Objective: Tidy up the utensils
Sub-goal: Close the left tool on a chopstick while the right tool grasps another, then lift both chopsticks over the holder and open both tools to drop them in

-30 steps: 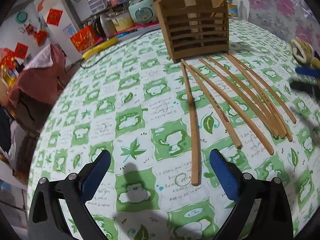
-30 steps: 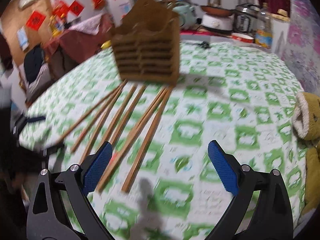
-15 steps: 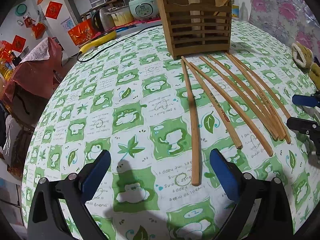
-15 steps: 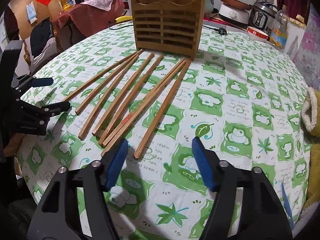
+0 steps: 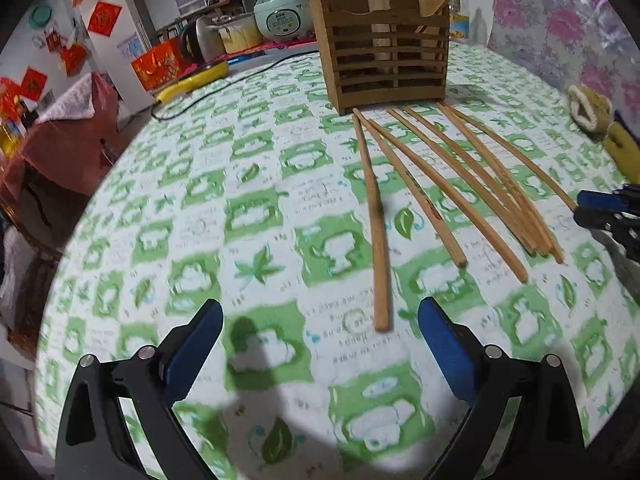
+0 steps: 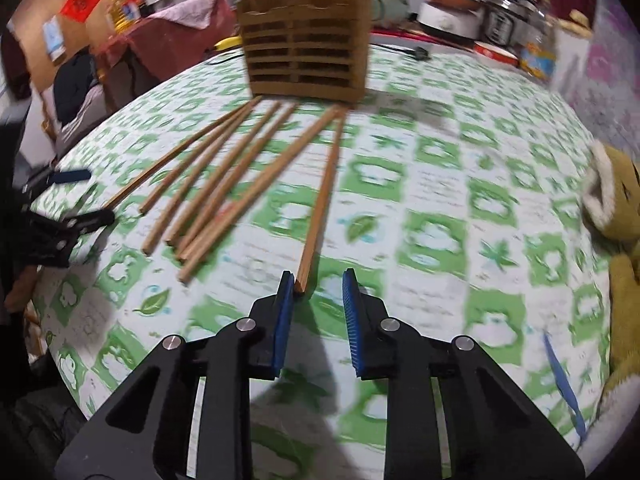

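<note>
Round tabletop (image 5: 256,216) under a green-and-white patterned cloth, with a slatted wooden holder (image 5: 382,46) at its far side and a few sticks already standing in it. Wooden chopsticks (image 5: 460,184) lie fanned on the cloth, their far ends near the holder's base. Left tongs (image 5: 320,344) hover wide open over the cloth, nothing between the pads, with the near end of the leftmost chopstick (image 5: 376,240) just ahead. Right tongs (image 6: 316,308) have just been closing; the near end of the rightmost chopstick (image 6: 320,200) sits between the pads against the left one, with a gap to the right one, so it is not yet gripped. A plush toy (image 6: 618,216) lies at the right edge, a black cable (image 5: 224,84) crosses the far cloth, and kitchen appliances (image 5: 282,18) crowd the space behind.
</note>
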### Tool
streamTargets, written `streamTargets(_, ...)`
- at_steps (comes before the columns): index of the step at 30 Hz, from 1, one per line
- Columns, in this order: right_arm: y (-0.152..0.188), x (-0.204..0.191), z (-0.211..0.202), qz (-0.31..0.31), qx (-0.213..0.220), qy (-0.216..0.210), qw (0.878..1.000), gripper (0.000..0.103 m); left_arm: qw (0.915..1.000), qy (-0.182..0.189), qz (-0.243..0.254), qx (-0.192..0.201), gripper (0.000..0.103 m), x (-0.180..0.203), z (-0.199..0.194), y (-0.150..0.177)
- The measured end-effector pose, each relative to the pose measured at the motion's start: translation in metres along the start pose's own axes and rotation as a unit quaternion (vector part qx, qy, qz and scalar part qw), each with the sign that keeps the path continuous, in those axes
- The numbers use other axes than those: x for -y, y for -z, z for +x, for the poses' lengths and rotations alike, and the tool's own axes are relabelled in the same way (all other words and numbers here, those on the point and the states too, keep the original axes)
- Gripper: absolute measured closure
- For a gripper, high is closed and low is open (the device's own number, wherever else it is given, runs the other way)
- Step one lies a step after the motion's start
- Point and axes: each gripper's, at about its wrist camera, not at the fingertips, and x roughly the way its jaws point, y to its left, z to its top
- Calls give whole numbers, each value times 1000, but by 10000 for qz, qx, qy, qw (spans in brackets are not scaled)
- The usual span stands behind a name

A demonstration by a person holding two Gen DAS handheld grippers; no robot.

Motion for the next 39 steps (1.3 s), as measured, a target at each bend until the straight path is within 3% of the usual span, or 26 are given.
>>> streamTargets(3, -1, 1, 1, 22, 0, -22, 10000, 74, 9997, 172, -146, 33, 12, -2, -3, 4)
streamTargets(9, 0, -3, 0, -11, 32, 40, 10000, 74, 9989, 403, -255, 40, 31, 1, -1, 1)
streamTargets(13, -1, 1, 2, 150, -4, -51, 9999, 76, 9985, 526, -152, 66, 53, 11, -2, -3)
streamTargets(15, -1, 1, 2, 144, 1, -78, 9999, 85, 9982, 584, -78, 92, 62, 14, -2, -3)
streamTargets(17, -1, 1, 2, 109, 6, -169, 9998, 95, 9970, 766, -43, 110, 83, 16, -4, -2)
streamTargets(19, -1, 0, 1, 121, 43, -147, 9998, 96, 9963, 851, -60, 94, 96, 17, -5, -2)
streamTargets(22, 1, 4, -4, 180, 151, -138, 9996, 96, 9962, 856, -90, 114, 97, 18, -10, -2)
streamTargets(26, -1, 7, -24, 248, 439, -99, 9987, 96, 9964, 715, -184, 417, 97, 12, -36, -10)
streamTargets(32, -18, 8, -77, 216, 1217, 22, 9923, 96, 9926, 483, -249, 1090, 97, 4, -88, -34)
streamTargets(39, -56, 8, -125, 265, 2004, -26, 9794, 96, 9871, 419, -258, 1523, 97, 4, -119, -71)
